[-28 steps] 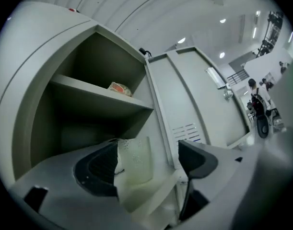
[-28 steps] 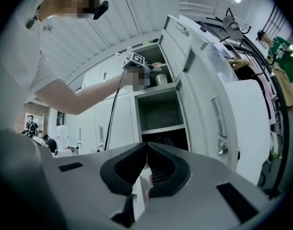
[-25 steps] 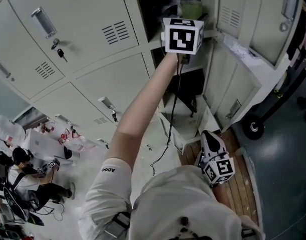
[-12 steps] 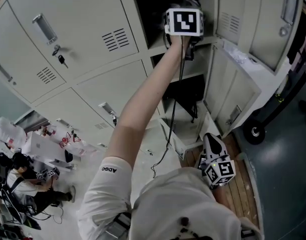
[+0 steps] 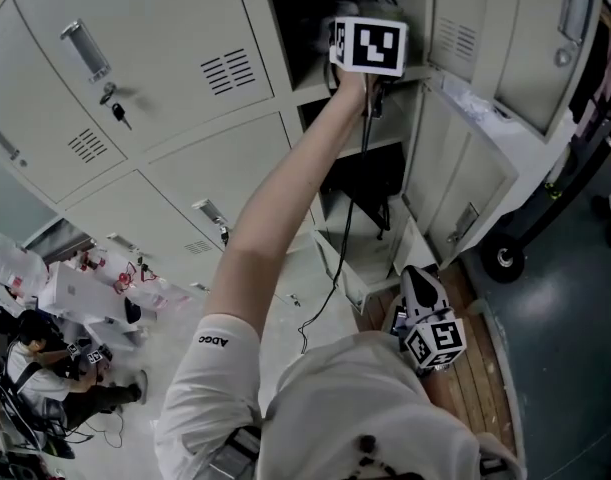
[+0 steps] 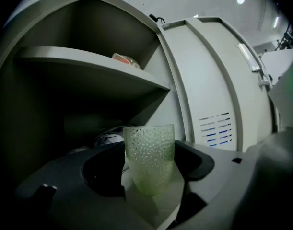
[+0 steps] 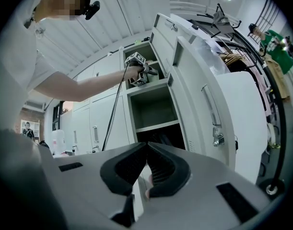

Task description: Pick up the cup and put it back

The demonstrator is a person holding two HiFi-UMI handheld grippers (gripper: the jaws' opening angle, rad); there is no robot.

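My left claw (image 6: 151, 183) has just been closing and now pinches the green cup (image 6: 149, 152) where it stands inside the open locker (image 6: 88, 66), so, as I judge it, lifting and putting back remain, while my right claw (image 7: 146, 171) hangs shut and empty.

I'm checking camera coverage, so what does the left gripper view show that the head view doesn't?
Only the left gripper view: the green cup between the jaws of the left gripper, which have just been closing and now seem to press its sides, and the shelf above it. Only the head view: the person's arm, the right gripper held low, and the closed doors. Both: the vented door beside the open compartment.
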